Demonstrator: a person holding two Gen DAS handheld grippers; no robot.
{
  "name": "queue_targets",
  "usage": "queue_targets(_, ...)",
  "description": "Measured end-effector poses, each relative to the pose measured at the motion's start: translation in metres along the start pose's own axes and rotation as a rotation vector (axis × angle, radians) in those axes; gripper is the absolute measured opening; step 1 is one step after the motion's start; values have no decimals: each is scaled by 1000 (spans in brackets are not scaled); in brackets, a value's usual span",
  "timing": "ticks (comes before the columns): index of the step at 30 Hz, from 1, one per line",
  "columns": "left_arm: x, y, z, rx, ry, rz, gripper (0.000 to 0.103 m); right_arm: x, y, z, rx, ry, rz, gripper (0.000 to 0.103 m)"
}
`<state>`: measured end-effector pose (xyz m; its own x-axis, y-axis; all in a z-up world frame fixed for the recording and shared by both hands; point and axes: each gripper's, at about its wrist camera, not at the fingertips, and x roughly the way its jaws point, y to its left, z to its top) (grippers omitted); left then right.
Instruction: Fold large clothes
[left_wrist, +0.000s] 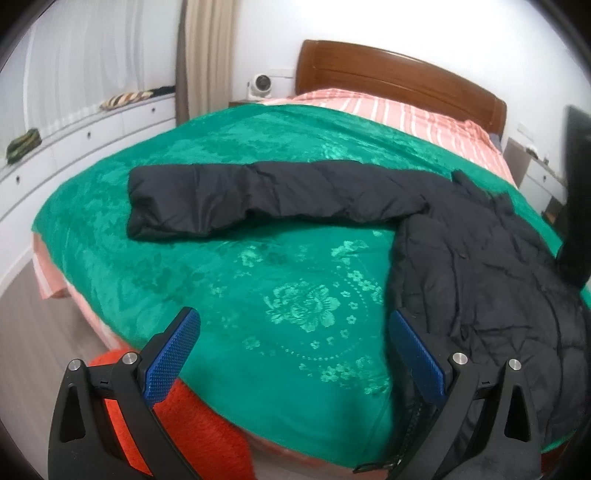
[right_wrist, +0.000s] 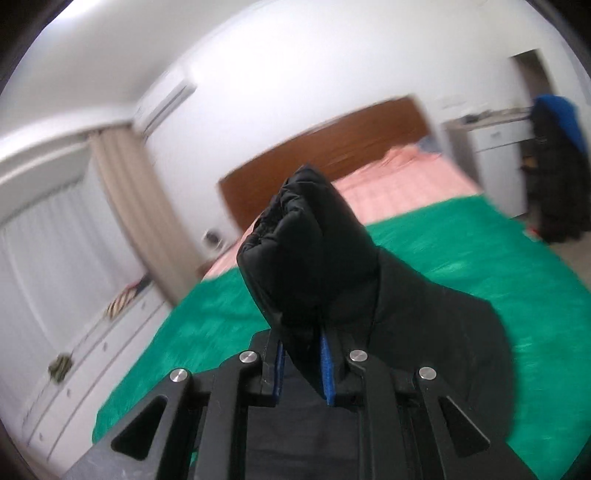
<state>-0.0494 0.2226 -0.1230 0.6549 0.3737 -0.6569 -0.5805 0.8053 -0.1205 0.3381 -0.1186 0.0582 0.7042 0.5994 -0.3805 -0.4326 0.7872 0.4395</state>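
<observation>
Black padded jacket (left_wrist: 480, 251): lies on the bed, body at the right side of the green blanket (left_wrist: 229, 266), one sleeve (left_wrist: 229, 199) stretched flat toward the left, its cuff well short of the blanket's left edge. Zipper edge hangs at the near side of the bed.

Left tongs (left_wrist: 295, 354): spread wide, holding nothing, hovering over the near edge of the bed; right pad just beside the jacket's hem, left pad over bare blanket.

Right tongs (right_wrist: 303, 354): closed on a bunched fold of the jacket (right_wrist: 306, 254), lifted above the blanket (right_wrist: 461, 258); the rest of the garment trails down beneath.

Open room: wide stretch of bare blanket between the sleeve and the near edge; more bare blanket beyond the sleeve up to the pink striped sheet (left_wrist: 406, 114).

Surface: green plush blanket with raised flower pattern; red fuzzy cover (left_wrist: 192, 424) showing at the near left corner.

Room: wooden headboard (left_wrist: 399, 81), white drawer unit (left_wrist: 81, 136) along the left wall, beige curtain (left_wrist: 207, 55), white walls.
</observation>
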Motion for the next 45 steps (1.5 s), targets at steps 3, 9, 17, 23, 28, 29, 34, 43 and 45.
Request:
queue_targets(3, 2, 5, 0, -26, 11, -11, 102, 71, 13, -45, 64, 134, 69, 80)
queue_targets(9, 1, 2, -3, -9, 14, -19, 102, 116, 12, -140, 202, 302, 99, 92)
queue_targets(17, 6, -7, -5, 16, 36, -13, 102, 4, 29, -216, -119, 305, 121, 92)
queue_targets(23, 9, -16, -7, 47, 53, 17, 102, -91, 8, -266, -256, 212, 16, 92)
queue_targets(28, 5, -27, -7, 91, 36, 41, 102, -134, 4, -290, -348, 130, -65, 93)
queue_targets(29, 4, -28, -7, 100, 36, 45, 102, -132, 6, -289, -377, 125, -74, 93)
queue_targets(34, 0, -30, -8, 125, 32, 66, 102, -122, 12, -288, -389, 135, -42, 93)
queue_targets(43, 8, -18, -9, 67, 70, 76, 102, -121, 19, -305, -446, 169, -18, 93)
queue_targets(45, 8, -18, -9, 68, 68, 76, 102, -121, 18, -304, -441, 168, -17, 93)
